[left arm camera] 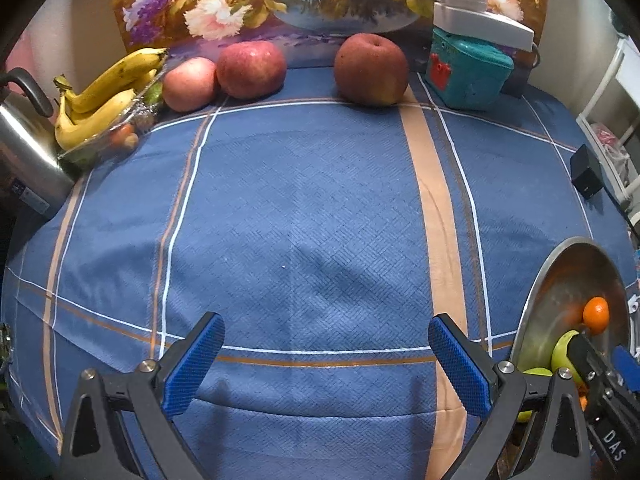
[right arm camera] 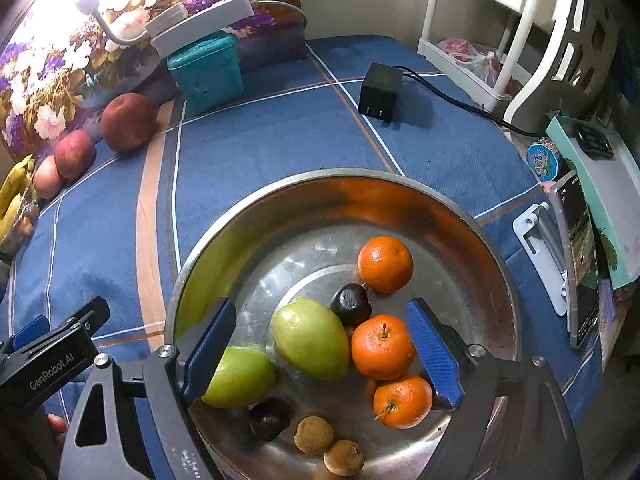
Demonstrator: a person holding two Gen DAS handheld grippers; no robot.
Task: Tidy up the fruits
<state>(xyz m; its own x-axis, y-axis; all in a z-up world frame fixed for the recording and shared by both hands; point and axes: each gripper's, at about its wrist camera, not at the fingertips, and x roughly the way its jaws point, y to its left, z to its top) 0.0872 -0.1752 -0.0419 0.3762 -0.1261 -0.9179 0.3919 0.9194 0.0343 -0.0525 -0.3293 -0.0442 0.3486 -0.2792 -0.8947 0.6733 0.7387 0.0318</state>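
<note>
Tablecloth (left arm camera: 304, 216): blue with stripes, bare across the middle. Bears everything listed below.

Steel bowl (right arm camera: 280, 208): sits at the near right of the cloth. Holds three oranges, two green fruits, two dark fruits and some small brown ones. In the left wrist view only its edge shows at lower right.

Apples, three: in a row along the far edge, against the flowered backdrop. The darkest apple (left arm camera: 370, 69) stands alone, almost straight ahead of the left jaws. A red apple (left arm camera: 251, 69) and a paler apple (left arm camera: 189, 84) touch each other further left. All are well apart from the bowl, with open cloth between.

Bananas (left arm camera: 100, 96): far left corner, on a clear tray; long axes run roughly away from the viewer.

Left gripper (left arm camera: 326, 354): jaws spread to their widest, nothing between them, hanging over bare cloth and aimed toward the apple row. Judged the nearer hand to the apples.

Right gripper (right arm camera: 324, 346): jaws apart, pads pressing on nothing; the larger green fruit (right arm camera: 310, 340) and an orange (right arm camera: 382, 346) lie in the bowl beneath the gap.

Judgement: the apples are the likely next pick, far ahead of the left jaws.
</note>
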